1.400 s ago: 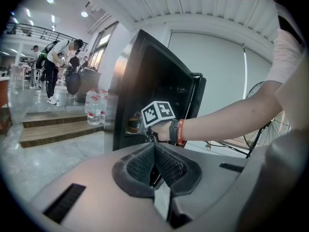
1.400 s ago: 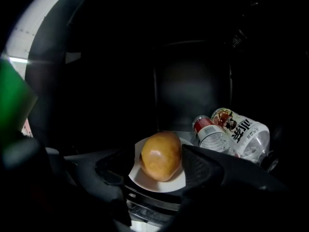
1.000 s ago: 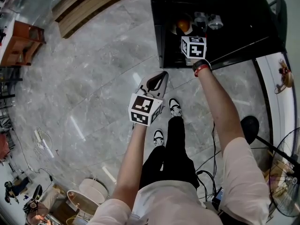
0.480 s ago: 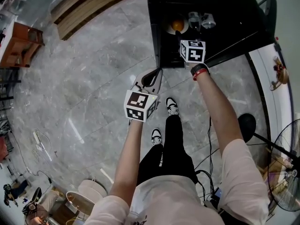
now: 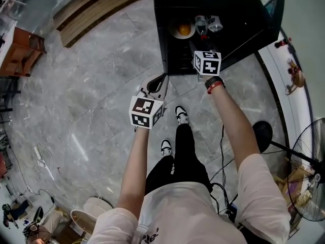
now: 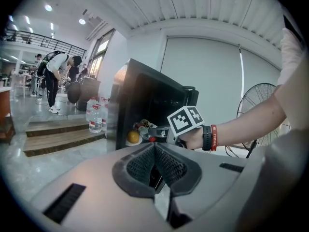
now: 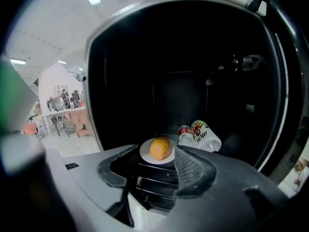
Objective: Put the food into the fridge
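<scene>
The black fridge (image 5: 223, 9) stands open on the floor. On its lower shelf a white plate (image 7: 145, 154) carries an orange-yellow piece of food (image 7: 160, 148), with two bottles (image 7: 199, 134) lying beside it. My right gripper (image 7: 154, 161) hangs just outside the fridge opening, facing the plate. It is open with nothing between its jaws, which have just been closing a little. In the head view the right gripper (image 5: 202, 50) is at the fridge's front edge. My left gripper (image 6: 155, 146) is shut and empty, held lower left of the fridge (image 6: 145, 95).
The fridge door (image 5: 277, 11) stands swung open at the right. A floor fan (image 5: 304, 182) and cables sit right of the person. A wooden step (image 5: 96, 4) with water bottles (image 6: 95, 117) lies left of the fridge. People (image 6: 58, 76) stand far off.
My right gripper has drawn back out of the fridge, away from the bottles and plate. The left gripper has risen a little and stays shut.
</scene>
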The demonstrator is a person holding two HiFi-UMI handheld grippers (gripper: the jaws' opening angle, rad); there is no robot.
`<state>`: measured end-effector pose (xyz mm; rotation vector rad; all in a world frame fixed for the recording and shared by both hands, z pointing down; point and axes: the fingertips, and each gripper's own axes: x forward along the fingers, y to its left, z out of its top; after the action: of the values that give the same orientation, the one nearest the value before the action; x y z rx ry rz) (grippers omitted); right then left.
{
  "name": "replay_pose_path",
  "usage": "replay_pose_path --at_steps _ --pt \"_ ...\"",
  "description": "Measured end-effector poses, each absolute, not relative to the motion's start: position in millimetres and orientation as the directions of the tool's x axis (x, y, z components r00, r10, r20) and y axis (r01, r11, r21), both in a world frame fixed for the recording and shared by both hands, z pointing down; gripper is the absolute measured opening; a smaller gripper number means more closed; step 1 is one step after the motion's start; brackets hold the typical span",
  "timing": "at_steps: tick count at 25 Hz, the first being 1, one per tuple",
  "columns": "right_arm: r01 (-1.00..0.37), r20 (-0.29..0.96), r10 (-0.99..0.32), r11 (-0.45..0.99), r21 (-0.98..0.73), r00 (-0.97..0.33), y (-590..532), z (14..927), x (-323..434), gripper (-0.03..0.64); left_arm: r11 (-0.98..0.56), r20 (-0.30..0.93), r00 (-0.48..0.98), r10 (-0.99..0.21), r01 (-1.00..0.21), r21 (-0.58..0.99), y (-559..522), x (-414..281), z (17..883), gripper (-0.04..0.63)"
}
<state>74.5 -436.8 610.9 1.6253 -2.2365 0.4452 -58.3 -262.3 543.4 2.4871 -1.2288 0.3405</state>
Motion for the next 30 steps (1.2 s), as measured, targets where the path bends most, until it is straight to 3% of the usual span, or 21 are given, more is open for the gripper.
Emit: replay_pose_path --at_steps 30 --pt "-0.944 0.441 -0.838 0.323 -0.073 -0.321 -286 506 100 0.132 -0.609 0.365 0.617 -0.697 -0.778 0.151 -196 -60 470 0.018"
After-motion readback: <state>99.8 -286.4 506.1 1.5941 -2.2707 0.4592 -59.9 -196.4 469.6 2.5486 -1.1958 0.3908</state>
